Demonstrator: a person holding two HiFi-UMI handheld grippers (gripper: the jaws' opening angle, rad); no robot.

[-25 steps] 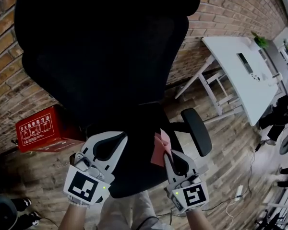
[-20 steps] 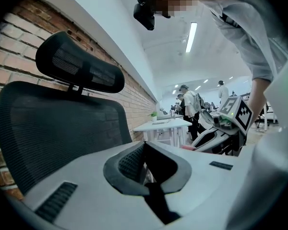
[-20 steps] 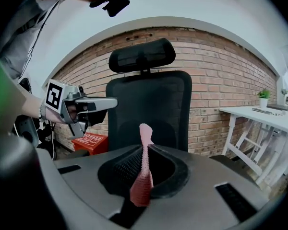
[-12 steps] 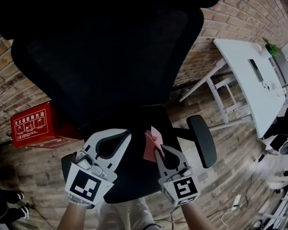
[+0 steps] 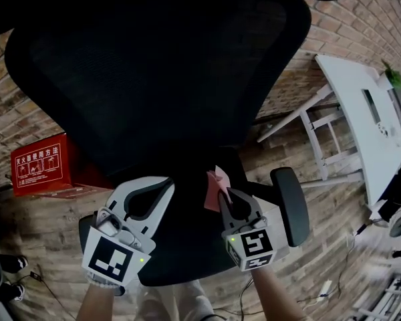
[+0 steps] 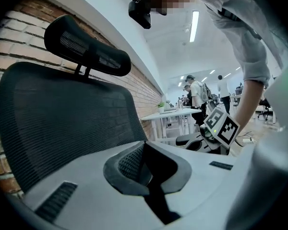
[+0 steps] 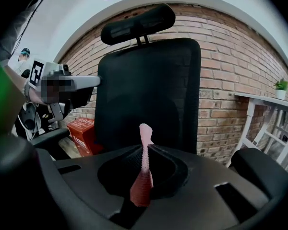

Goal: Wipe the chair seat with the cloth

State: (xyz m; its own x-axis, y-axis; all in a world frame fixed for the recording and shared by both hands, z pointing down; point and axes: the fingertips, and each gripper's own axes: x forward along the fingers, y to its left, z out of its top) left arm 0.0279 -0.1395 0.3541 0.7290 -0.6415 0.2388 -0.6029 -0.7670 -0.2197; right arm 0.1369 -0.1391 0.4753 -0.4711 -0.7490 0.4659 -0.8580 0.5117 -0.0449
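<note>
A black mesh office chair fills the head view, its backrest [image 5: 154,79] upright and its dark seat [image 5: 187,246] under both grippers. My right gripper [image 5: 226,196] is shut on a pink cloth [image 5: 216,187] that sticks up from its tips above the seat's rear right. The right gripper view shows the cloth [image 7: 144,176] pinched between the jaws, with the backrest [image 7: 149,95] and headrest [image 7: 137,24] beyond. My left gripper [image 5: 166,184] hovers over the seat's left side, jaws together and holding nothing. In the left gripper view the left gripper [image 6: 144,145] points at the backrest [image 6: 62,123].
The right armrest [image 5: 291,202] juts out beside the right gripper. A red box [image 5: 40,166] stands on the wooden floor against the brick wall to the left. A white table [image 5: 361,112] is at the right, with cables [image 5: 324,289] on the floor below it.
The right gripper with the pink cloth has moved a little forward and left over the seat. The left gripper has barely moved. The head view has tilted, so the backrest looms larger.
</note>
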